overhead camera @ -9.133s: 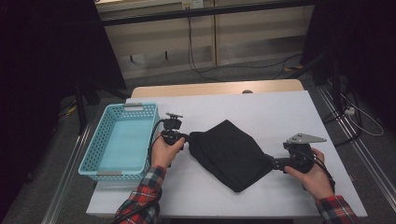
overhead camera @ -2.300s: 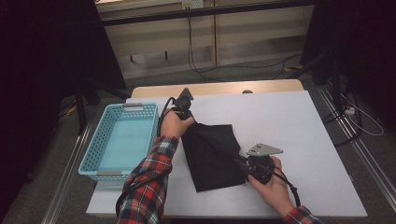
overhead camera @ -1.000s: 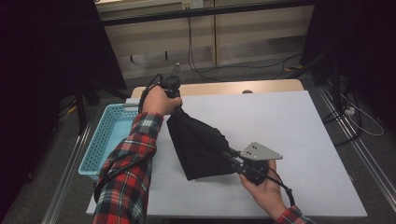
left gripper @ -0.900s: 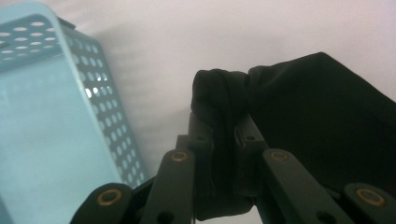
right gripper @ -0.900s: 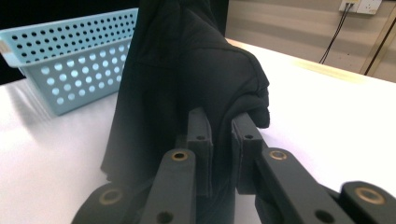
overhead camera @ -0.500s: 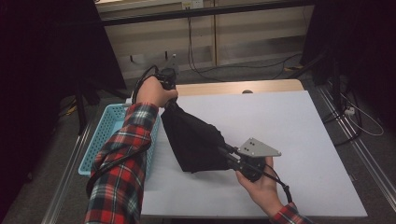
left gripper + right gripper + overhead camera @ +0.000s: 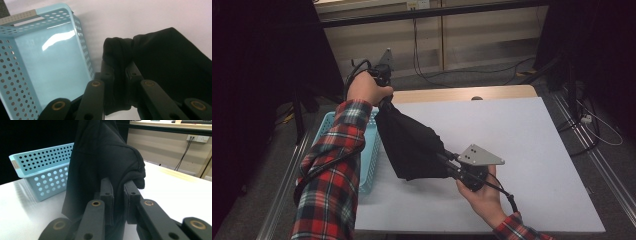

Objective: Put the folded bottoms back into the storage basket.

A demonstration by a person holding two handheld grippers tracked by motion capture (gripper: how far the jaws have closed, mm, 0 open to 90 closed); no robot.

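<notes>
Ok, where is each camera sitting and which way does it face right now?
High view: fixed above the person's side, facing forward and down on the white table; both plaid-sleeved forearms, left tongs raised, right tongs low.
Left gripper view: rides the left tongs, looking down at the light blue perforated plastic basket; its black jaws pinch the black fabric garment.
Right gripper view: rides the right tongs, looking level across the table; its jaws pinch the garment.
Shared: all show garment and basket.

The right half of the tabletop [image 7: 532, 135] lay bare, open for passage. On the left, the blue basket [image 7: 371, 160] walled off the edge (its inside bare), and the hanging black cloth [image 7: 412, 145] blocked the middle.
</notes>
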